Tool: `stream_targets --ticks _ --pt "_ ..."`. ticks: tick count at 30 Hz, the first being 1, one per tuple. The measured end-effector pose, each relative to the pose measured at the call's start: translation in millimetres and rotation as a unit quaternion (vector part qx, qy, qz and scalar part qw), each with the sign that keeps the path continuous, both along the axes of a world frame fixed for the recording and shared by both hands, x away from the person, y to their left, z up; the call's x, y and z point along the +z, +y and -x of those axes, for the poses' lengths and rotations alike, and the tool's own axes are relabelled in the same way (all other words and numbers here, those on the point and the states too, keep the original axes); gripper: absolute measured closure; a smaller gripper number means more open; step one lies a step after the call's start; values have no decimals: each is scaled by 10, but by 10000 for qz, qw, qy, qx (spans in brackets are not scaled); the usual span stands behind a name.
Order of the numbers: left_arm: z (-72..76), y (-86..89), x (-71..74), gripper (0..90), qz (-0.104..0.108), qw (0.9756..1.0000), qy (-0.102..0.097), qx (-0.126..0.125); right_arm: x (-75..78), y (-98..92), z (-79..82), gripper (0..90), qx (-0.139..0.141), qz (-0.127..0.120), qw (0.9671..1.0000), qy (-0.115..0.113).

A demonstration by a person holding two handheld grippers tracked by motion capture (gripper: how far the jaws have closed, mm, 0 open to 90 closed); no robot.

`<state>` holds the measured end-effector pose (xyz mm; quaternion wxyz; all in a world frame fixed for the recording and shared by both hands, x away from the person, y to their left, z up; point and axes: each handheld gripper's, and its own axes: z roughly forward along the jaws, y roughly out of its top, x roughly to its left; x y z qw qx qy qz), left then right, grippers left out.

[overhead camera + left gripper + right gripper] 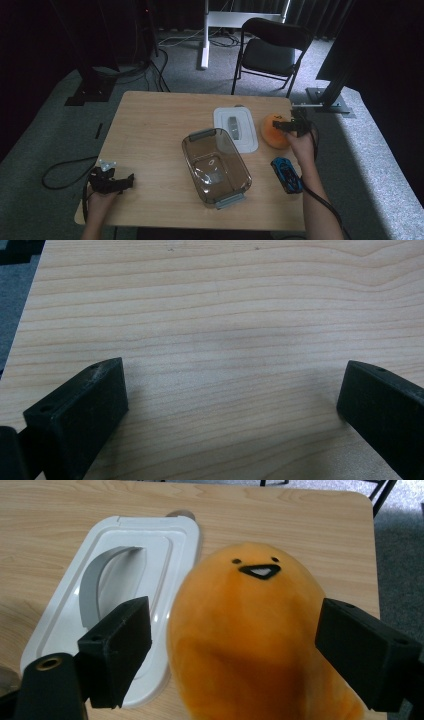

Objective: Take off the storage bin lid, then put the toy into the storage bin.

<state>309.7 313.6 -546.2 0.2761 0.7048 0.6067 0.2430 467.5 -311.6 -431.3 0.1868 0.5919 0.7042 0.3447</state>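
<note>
An orange plush toy [250, 630] with a small black face lies near the table's right edge [272, 132]. My right gripper [235, 650] is open, one jaw on each side of the plush and close to its flanks; in the high view that right gripper [281, 126] hovers over the toy. A white lid [235, 129] with a grey handle lies just left of the plush [115, 590]. A clear tinted container [216, 167] stands mid-table. My left gripper [127, 181] rests open at the front left, with bare wood between its jaws [232, 405].
A blue toy car [286, 174] lies at the front right, beside the right forearm. The wooden table [150, 125] has bare room on its left half. A black folding chair [272, 47] stands behind the table, and a cable [65, 172] loops on the floor at left.
</note>
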Motion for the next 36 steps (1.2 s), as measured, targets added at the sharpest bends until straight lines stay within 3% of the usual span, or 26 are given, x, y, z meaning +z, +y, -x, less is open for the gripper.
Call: stream_targets --ticks 16,17,22,28,36 --pt "0 0 0 3 -1 10000 0 -2 -227 -168 -51 144 -222 -54 9992 337" --pt "0 0 0 3 -1 10000 1 -1 -248 -171 -57 144 -214 9 9992 331" --pt "0 0 0 3 -1 10000 -1 -1 -327 -190 -82 162 -144 -137 9988 443" --pt "0 0 0 3 0 10000 0 -1 -386 -161 -99 183 44 -22 9988 496" --pt "0 0 0 3 -2 10000 0 -1 -472 -118 -99 287 188 34 9979 615"
